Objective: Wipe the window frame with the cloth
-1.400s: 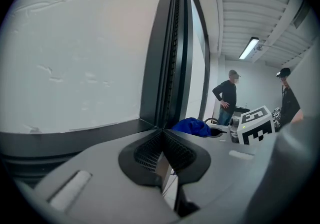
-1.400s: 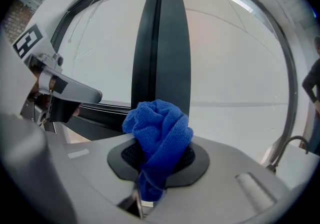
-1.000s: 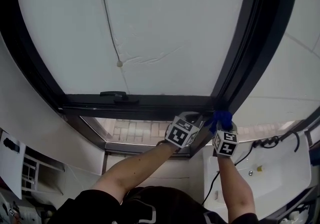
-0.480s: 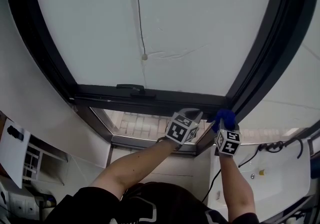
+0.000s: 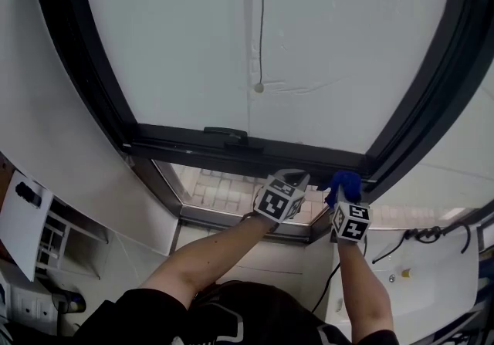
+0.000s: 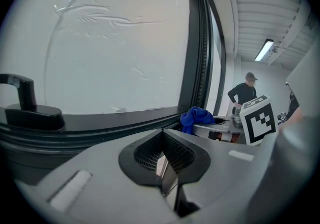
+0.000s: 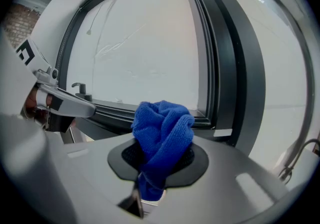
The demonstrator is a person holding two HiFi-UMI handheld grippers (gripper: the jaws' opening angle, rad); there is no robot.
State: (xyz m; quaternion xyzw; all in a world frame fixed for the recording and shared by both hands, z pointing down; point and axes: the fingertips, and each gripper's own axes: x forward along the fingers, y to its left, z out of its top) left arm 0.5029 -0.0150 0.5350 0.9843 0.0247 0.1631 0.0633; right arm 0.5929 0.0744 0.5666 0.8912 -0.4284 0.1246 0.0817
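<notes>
Cloth point(image 7: 162, 133): blue, bunched, was held in jaws of right gripper point(image 7: 156, 164), at lower right corner of window frame point(image 5: 255, 152).
Left gripper point(image 6: 167, 163): jaws were closed together, empty, just beside cloth.
Markers point(image 5: 349, 221): black-and-white squares showed on both grippers.

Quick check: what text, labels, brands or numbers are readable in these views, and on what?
None can be read.
Left claw and right claw: black-and-white square marker patterns only, no letters.
White sheet, lower left of the head view: a dark mark, too small to read.
Window frame and blue cloth: no print visible.
</notes>
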